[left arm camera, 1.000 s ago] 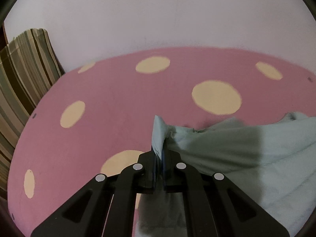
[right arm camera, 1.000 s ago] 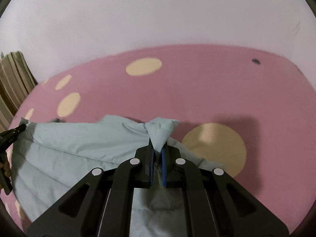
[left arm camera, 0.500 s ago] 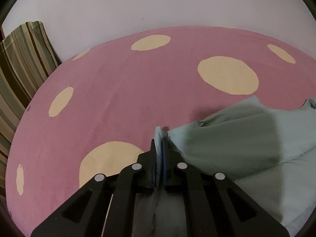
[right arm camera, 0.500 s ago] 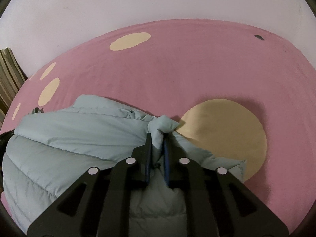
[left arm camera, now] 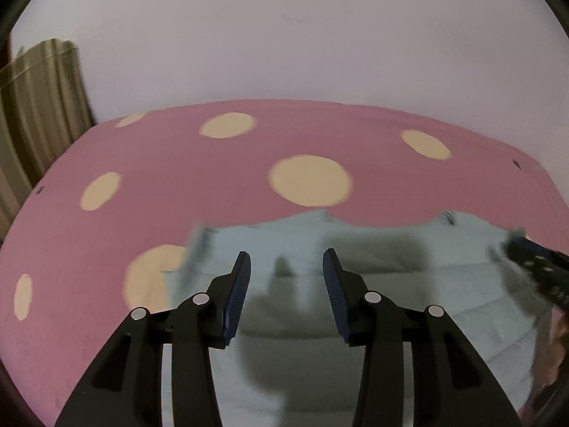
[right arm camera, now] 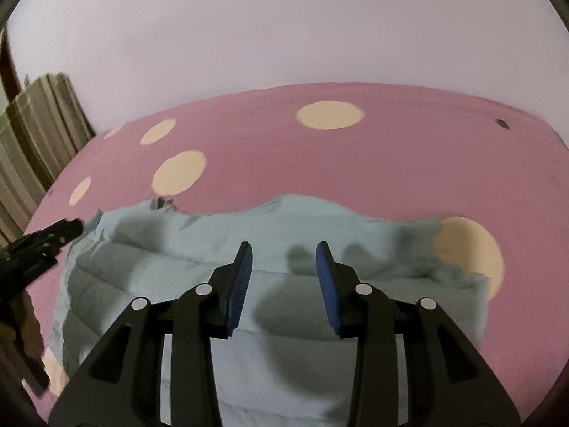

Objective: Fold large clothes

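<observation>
A pale blue-green garment [left arm camera: 373, 299] lies spread flat on the pink sheet with cream dots [left arm camera: 177, 163]; it also shows in the right wrist view [right arm camera: 284, 313]. My left gripper [left arm camera: 286, 259] is open and empty, held just above the garment's left part. My right gripper [right arm camera: 284, 252] is open and empty above its right part. Each gripper shows at the edge of the other's view: the right one [left arm camera: 537, 267] at the right, the left one [right arm camera: 39, 245] at the left.
A plain pale wall [left arm camera: 284, 35] stands behind the bed. A striped curtain or cushion [left arm camera: 39, 106] is at the left, also in the right wrist view [right arm camera: 39, 124]. The pink sheet [right arm camera: 355, 163] stretches beyond the garment's far edge.
Both grippers opened and let go of the garment corners they were pinching. The garment now lies flat, and both grippers have pulled back and up.
</observation>
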`<state>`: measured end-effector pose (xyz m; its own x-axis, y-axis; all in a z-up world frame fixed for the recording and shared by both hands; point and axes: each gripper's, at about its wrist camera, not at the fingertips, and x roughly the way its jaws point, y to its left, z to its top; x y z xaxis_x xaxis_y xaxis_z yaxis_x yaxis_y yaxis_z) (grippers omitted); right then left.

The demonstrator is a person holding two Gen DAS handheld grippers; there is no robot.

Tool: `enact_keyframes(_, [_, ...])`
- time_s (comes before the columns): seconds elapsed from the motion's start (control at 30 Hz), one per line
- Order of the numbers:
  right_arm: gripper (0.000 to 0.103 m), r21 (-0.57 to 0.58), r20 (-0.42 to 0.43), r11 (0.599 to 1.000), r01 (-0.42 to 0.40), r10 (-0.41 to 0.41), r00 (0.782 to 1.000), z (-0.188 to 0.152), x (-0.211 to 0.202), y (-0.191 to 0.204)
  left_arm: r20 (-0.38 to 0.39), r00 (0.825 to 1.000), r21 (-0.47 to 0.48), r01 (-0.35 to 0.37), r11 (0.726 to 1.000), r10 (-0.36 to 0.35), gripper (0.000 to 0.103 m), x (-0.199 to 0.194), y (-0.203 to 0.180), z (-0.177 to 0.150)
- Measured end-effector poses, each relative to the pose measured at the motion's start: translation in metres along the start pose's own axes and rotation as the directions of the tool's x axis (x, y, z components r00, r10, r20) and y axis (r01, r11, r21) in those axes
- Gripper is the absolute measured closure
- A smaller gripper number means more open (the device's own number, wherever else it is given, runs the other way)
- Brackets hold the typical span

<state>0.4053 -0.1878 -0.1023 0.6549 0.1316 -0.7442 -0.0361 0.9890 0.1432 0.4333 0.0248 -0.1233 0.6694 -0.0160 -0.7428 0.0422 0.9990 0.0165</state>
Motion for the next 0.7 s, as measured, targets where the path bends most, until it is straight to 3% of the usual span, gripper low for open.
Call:
enact_keyframes(0.2, [0.066, -0.019, -0.073, 1.0, 0.018, -0.02, 0.997, -0.009, 0.044, 0.02, -0.087, 0.996, 0.004, -0.033, 0.999, 0.033, 0.06, 0.05, -0.029, -0.018])
enact_keyframes(0.33, [0.066, -0.021, -0.119, 0.999, 0.043, -0.045, 0.992, -0.021, 0.07, 0.018, -0.09, 0.994, 0.018, -0.057, 0.998, 0.059, 0.059, 0.071, -0.033, -0.028])
enact_keyframes(0.7, [0.066, -0.037, -0.083, 0.997, 0.074, -0.077, 0.994, -0.019, 0.067, 0.02, -0.075, 0.994, 0.044, -0.082, 0.996, 0.085, 0.06, 0.058, -0.024, -0.033])
